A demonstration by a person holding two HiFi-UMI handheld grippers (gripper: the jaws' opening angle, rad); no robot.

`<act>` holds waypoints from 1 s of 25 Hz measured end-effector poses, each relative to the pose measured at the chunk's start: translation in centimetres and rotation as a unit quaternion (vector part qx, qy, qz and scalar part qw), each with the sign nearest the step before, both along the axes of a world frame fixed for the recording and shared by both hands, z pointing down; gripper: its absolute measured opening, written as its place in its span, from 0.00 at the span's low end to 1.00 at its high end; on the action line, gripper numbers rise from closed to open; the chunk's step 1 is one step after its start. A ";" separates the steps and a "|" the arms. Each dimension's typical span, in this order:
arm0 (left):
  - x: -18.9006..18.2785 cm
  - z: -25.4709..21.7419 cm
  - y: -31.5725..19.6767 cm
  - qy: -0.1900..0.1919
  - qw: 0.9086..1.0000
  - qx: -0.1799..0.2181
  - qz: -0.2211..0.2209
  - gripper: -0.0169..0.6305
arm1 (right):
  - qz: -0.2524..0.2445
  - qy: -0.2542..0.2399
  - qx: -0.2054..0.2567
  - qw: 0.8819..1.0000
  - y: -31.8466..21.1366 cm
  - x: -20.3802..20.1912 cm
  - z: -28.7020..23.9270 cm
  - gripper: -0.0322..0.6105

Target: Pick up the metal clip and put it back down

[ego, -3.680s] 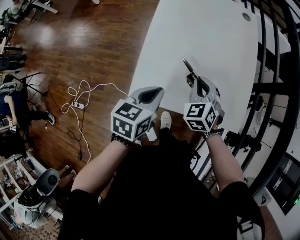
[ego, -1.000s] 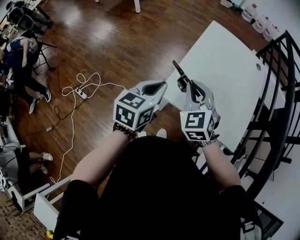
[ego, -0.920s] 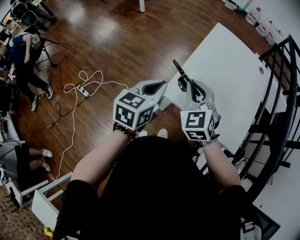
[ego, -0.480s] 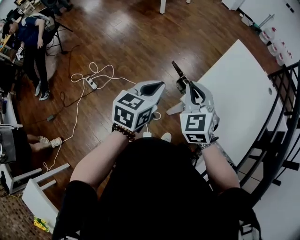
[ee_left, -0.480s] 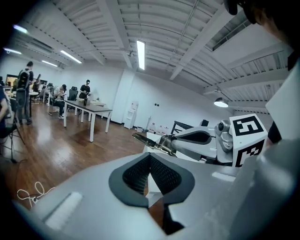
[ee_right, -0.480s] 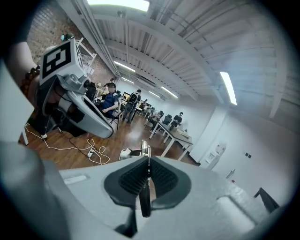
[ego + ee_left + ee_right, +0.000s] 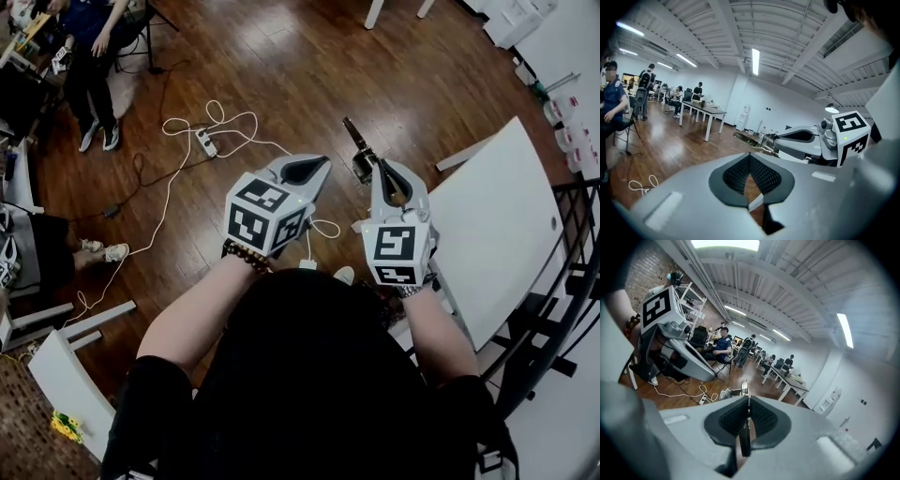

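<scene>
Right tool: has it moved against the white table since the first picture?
Yes. The right tool, shut on the clip, has gone off the table, leftward, over the floor.

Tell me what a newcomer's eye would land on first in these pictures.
Two grippers fill the middle of the head view. The left gripper is empty with its jaws together, and the right gripper is shut on the metal clip, which juts forward over the wood floor. A white table stands at the right, and a white cable loops across the floor at upper left.
</scene>
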State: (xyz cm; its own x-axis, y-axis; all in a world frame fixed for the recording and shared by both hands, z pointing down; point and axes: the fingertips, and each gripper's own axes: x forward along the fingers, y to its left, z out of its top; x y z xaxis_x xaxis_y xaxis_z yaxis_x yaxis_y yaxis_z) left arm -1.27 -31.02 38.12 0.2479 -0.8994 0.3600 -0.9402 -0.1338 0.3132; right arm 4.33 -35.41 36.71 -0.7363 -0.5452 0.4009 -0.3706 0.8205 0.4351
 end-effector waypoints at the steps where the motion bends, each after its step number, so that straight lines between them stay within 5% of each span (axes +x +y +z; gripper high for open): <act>1: -1.3 0.0 0.7 0.001 1.000 -0.001 -0.007 0.05 | -0.007 0.000 -0.001 1.000 0.6 -1.4 -0.1 0.05; 14: -15.2 0.1 10.6 -0.001 0.995 0.001 -0.100 0.05 | -0.104 -0.006 -0.020 0.994 10.1 -15.9 0.1 0.05; 25: -24.0 -0.3 19.4 0.011 0.980 0.008 -0.201 0.05 | -0.210 0.006 -0.027 0.977 18.9 -25.4 -0.4 0.05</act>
